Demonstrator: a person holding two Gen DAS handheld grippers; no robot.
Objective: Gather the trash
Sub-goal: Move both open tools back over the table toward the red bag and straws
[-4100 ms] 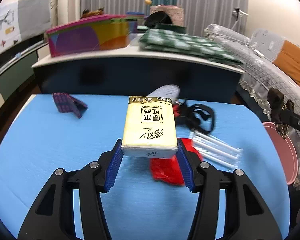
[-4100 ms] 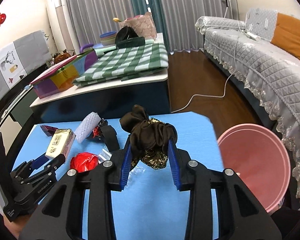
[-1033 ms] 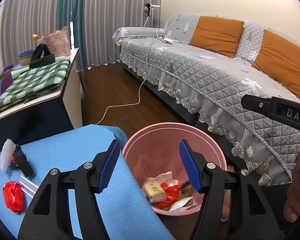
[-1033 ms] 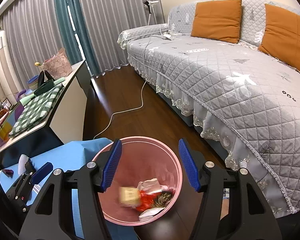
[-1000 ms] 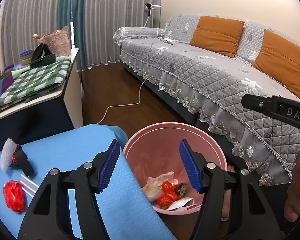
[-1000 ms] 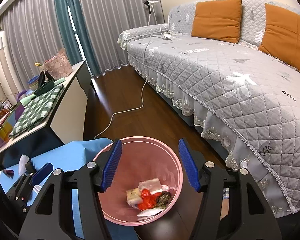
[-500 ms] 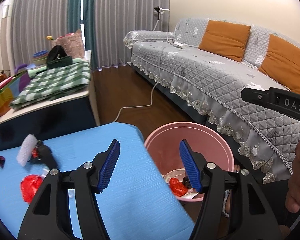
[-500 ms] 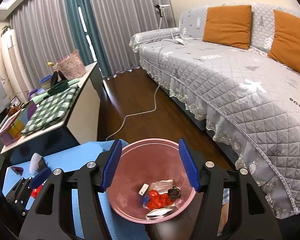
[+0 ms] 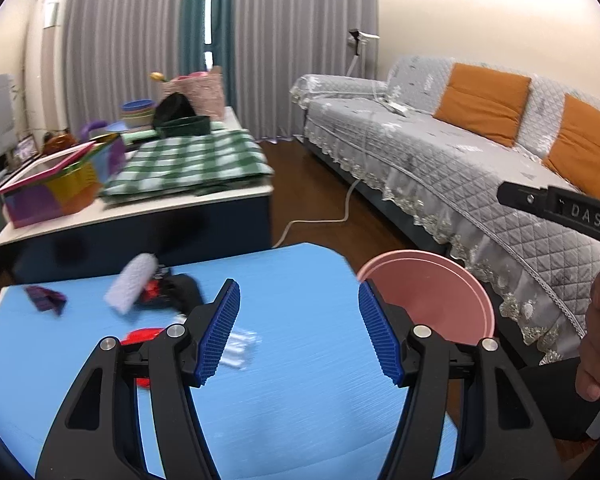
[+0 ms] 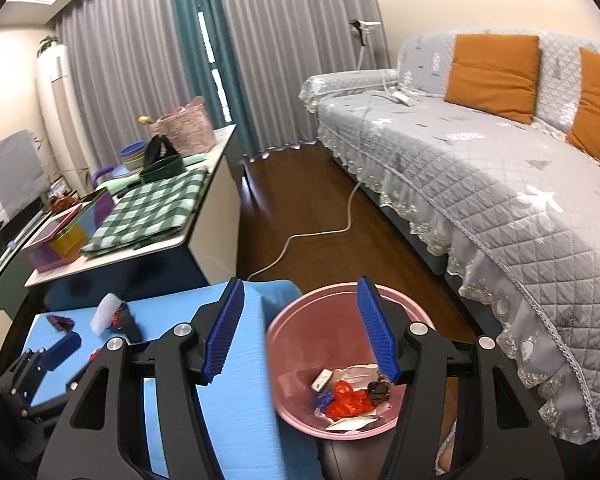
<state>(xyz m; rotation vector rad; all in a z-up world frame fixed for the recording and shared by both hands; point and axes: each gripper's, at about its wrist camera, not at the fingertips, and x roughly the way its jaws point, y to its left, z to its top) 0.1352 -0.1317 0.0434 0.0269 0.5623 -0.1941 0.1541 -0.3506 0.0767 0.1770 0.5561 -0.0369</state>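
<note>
My left gripper (image 9: 298,330) is open and holds nothing, above the blue table (image 9: 300,400). On the table lie a red crumpled wrapper (image 9: 142,336), a clear plastic packet (image 9: 238,348), a white foam piece (image 9: 130,284), a black strap (image 9: 180,290) and a small purple wrapper (image 9: 44,300). The pink bin (image 9: 428,292) stands right of the table. My right gripper (image 10: 300,330) is open and empty over the pink bin (image 10: 288,344), where red wrapper, paper and a dark bundle (image 10: 352,396) lie. The left gripper (image 10: 56,350) shows at the lower left there.
A white sideboard (image 9: 140,208) with a green checked cloth (image 9: 188,164) and a coloured box (image 9: 52,184) stands behind the table. A grey sofa (image 9: 440,160) with orange cushions lies to the right. A white cable (image 10: 308,236) crosses the wooden floor. A hand (image 9: 598,344) shows at right.
Both grippers swung left and rose slightly, away from the bin. The left wrist view now shows the table's litter. The dropped tissue pack and dark bundle have settled in the bin.
</note>
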